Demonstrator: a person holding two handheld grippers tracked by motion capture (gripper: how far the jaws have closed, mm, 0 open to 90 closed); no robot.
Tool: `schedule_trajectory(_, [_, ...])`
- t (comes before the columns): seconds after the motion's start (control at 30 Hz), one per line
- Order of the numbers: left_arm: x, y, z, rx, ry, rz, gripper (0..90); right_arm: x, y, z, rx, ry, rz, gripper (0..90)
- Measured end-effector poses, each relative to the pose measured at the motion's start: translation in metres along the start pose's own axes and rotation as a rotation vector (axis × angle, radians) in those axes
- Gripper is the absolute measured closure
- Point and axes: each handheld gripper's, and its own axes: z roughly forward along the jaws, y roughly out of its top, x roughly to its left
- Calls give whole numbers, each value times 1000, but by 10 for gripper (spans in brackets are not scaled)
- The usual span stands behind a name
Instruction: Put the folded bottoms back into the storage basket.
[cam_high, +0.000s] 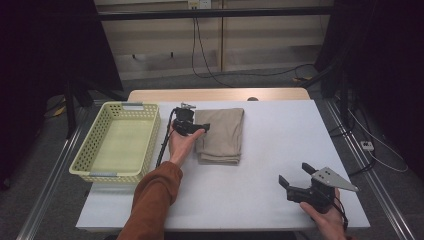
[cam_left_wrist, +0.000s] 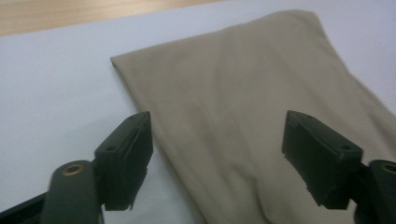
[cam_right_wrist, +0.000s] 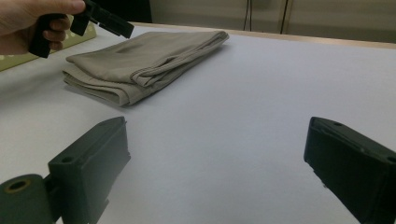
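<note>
A folded beige cloth (cam_high: 220, 135) lies on the white table (cam_high: 285, 130), left of the middle. My left gripper (cam_high: 202, 127) hovers at the cloth's left edge, near its far corner, jaws open and pointing right over the fabric. In the left gripper view the cloth (cam_left_wrist: 243, 107) spreads under and between the two parted jaws of that gripper (cam_left_wrist: 217, 119), and the pads do not press on it. My right gripper (cam_high: 293, 173) rests at the table's near right, open, with bare table between its jaws (cam_right_wrist: 217, 126). From there the cloth (cam_right_wrist: 140, 60) lies ahead to the left, with the left gripper (cam_right_wrist: 112, 23) above it.
A pale yellow plastic basket (cam_high: 82, 160) stands at the table's left edge, close beside the left hand. A wooden strip (cam_high: 220, 95) runs along the table's far side. Cables (cam_high: 200, 60) trail on the floor beyond it.
</note>
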Motion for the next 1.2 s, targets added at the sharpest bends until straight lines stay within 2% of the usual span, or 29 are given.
schedule_trajectory(0.13, [1, -5, 8, 45, 17, 2, 274, -1, 0, 0, 3, 1, -1, 62])
schedule_trajectory(0.17, [0, -6, 10, 53, 31, 0, 262, -1, 0, 0, 3, 2, 0, 62])
schedule_trajectory(0.2, [0, -7, 12, 62, 39, -3, 206, -1, 0, 0, 3, 2, -1, 62])
schedule_trajectory(0.27, [0, -10, 14, 94, 38, 2, 202, -1, -1, 0, 8, 5, 2, 59])
schedule_trajectory(0.33, [-1, -10, 15, 89, 52, -9, 204, -1, -1, 1, 10, 7, 4, 59])
schedule_trajectory(0.4, [-5, -10, 16, 88, 70, -30, 235, -1, -1, 1, 11, 11, 3, 59])
schedule_trajectory(0.47, [-9, -9, 15, 94, 66, -40, 304, 0, 0, 1, 12, 12, 0, 58])
schedule_trajectory(0.5, [-12, -9, 15, 97, 70, -30, 328, 0, 0, 1, 13, 12, 1, 58])
schedule_trajectory(0.7, [-13, -9, 12, 114, 29, -42, 441, 0, -1, 1, 15, 2, -2, 60])
schedule_trajectory(0.8, [-13, -9, 11, 130, -10, -60, 561, 0, -1, 1, 14, 2, 0, 61])
schedule_trajectory(0.97, [-13, -9, 11, 132, -15, -67, 573, 0, -1, 1, 15, 2, -2, 61])
schedule_trajectory(1.0, [-14, -9, 11, 132, -25, -73, 670, 0, -1, 1, 16, 2, 0, 61])
schedule_trajectory(1.03, [-13, -10, 11, 139, -93, -108, 742, 0, -1, 2, 16, 0, 4, 61])
schedule_trajectory(1.13, [-14, -11, 12, 132, -86, -98, 740, 0, -1, 2, 16, -1, 5, 61])
schedule_trajectory(1.2, [-14, -12, 12, 120, -84, -110, 731, 0, -1, 2, 21, 1, -2, 61])
